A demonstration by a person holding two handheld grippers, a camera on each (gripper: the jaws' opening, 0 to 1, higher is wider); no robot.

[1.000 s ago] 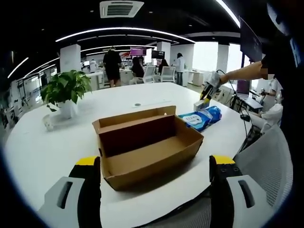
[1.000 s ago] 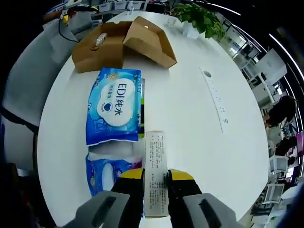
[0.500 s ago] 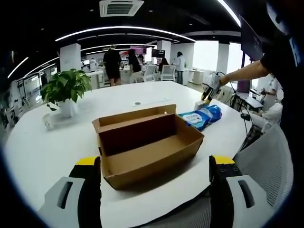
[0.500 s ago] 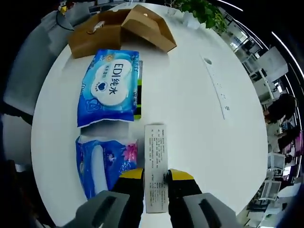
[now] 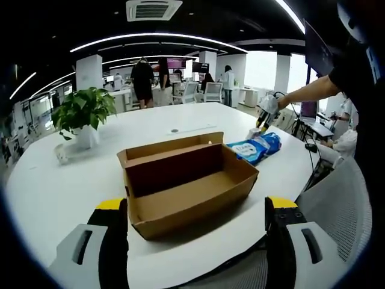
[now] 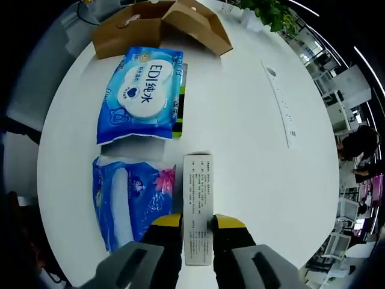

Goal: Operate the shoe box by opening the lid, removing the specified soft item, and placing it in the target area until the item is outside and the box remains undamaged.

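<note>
Left tool (image 5: 195, 220), left gripper view: jaws spread wide at the bottom of the frame, nothing between them. Shoe box (image 5: 186, 180) sits mid-frame on the white tabletop (image 5: 54, 186), brown cardboard, lid folded back and standing along its far side, interior bare. Right of the box, toward the tabletop edge, lies a blue soft pack (image 5: 255, 147). At upper right, the right tool (image 5: 263, 122) hangs at the end of a person's outstretched arm, just above the far end of that pack. Potted plant (image 5: 83, 117) stands on the tabletop at left. Grey mesh chair back (image 5: 334, 211) at lower right.

Right tool (image 6: 195, 224), right gripper view: jaws closed on the near end of a narrow white carton (image 6: 197, 217) printed with small text; the carton runs up the frame from the jaws. Left of the carton lies a blue pack with pink print (image 6: 129, 201). Above it lies the blue soft pack (image 6: 143, 93) labelled EDI. Shoe box (image 6: 159, 24) at top of frame, lid open.
</note>
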